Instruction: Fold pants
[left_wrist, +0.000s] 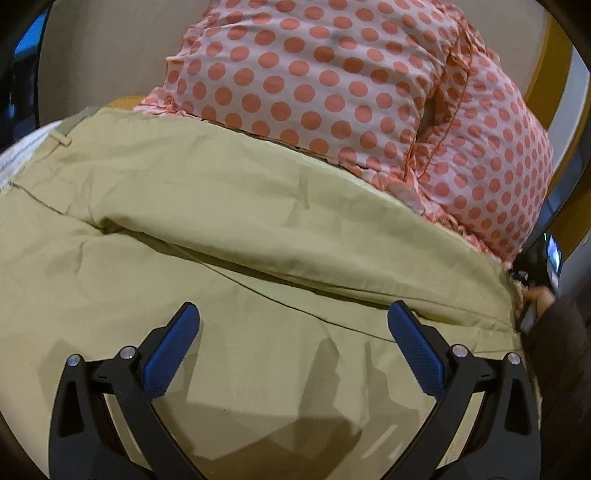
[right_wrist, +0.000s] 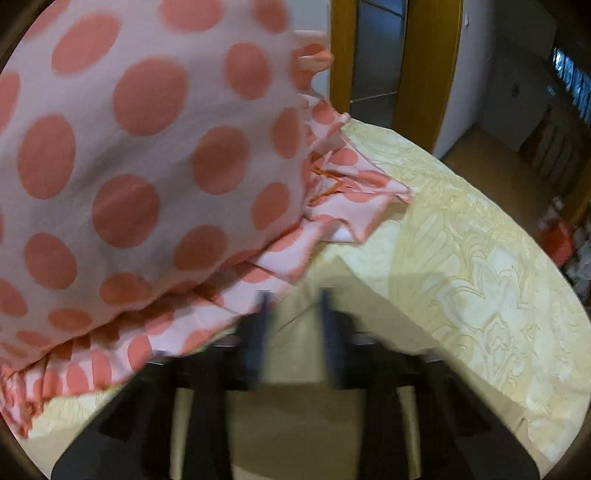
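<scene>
A: Setting, entry one?
B: Home, a bedroom. Bed (right_wrist: 480, 258) with a pale yellow patterned spread; a large pillow (left_wrist: 332, 85), pink with coral dots and a ruffled edge, lying on it.

A: Entry two, fittings?
B: Wooden door frame (right_wrist: 428, 62), amber finish, beside a white wall (right_wrist: 469, 103). Brown floor (right_wrist: 506, 166) beyond the bed.

A: Anything further off?
B: A window (right_wrist: 572, 81) at far right, dim; small red and white items on the floor, too blurred to name.

right gripper (right_wrist: 293, 314) fingers motion-blurred, pants (left_wrist: 229, 206) cut off at frame edges, their far side hidden under polka-dot pillow (left_wrist: 332, 85)
</scene>
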